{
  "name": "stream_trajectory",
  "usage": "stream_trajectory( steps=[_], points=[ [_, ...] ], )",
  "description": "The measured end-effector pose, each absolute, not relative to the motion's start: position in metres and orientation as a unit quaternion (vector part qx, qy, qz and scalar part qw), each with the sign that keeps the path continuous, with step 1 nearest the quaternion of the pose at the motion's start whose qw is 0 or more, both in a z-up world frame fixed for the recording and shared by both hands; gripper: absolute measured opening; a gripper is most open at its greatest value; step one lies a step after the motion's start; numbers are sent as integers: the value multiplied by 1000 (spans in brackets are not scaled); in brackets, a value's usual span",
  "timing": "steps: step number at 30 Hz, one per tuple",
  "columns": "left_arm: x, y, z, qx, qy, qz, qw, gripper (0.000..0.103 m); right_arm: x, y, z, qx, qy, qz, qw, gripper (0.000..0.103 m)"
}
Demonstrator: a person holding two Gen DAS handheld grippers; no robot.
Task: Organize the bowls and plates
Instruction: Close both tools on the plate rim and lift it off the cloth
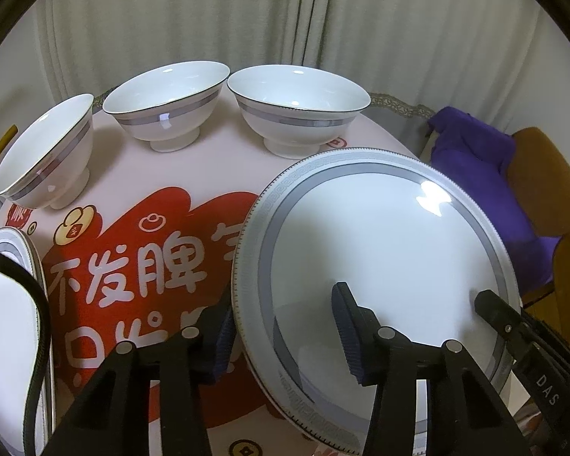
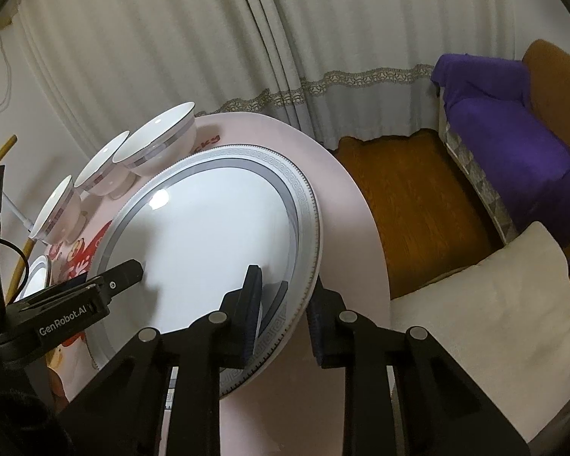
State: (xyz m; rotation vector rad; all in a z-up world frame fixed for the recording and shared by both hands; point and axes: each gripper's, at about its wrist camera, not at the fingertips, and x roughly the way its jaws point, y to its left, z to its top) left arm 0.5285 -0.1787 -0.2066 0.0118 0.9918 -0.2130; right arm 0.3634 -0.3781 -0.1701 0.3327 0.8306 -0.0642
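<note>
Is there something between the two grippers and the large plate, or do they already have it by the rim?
Nothing visible stands between. The left gripper straddles the large plate at its left rim; the right gripper straddles the right rim.

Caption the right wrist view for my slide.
Both claws straddle the large plate's rim beside three bowls.

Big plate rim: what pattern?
Plate: white centre, grey ring, then a pale Greek-key band with a fine toothed edge. Clearest in the right wrist view.
</note>
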Motion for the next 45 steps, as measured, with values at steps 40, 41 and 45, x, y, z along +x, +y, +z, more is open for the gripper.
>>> stream_trajectory(
  steps=[40,41,45],
  points=[
    [522,-137,-204,-88,470,-145,866,18,355,-372,-170,163,389,-28,906,22],
    [522,-137,-205,-88,468,-143,867,18,356,-371,-170,162,390,-29,906,22],
    [522,-138,-206,-86,464,-137,871,19,354,-370,-169,161,388,-32,907,22]
  ],
)
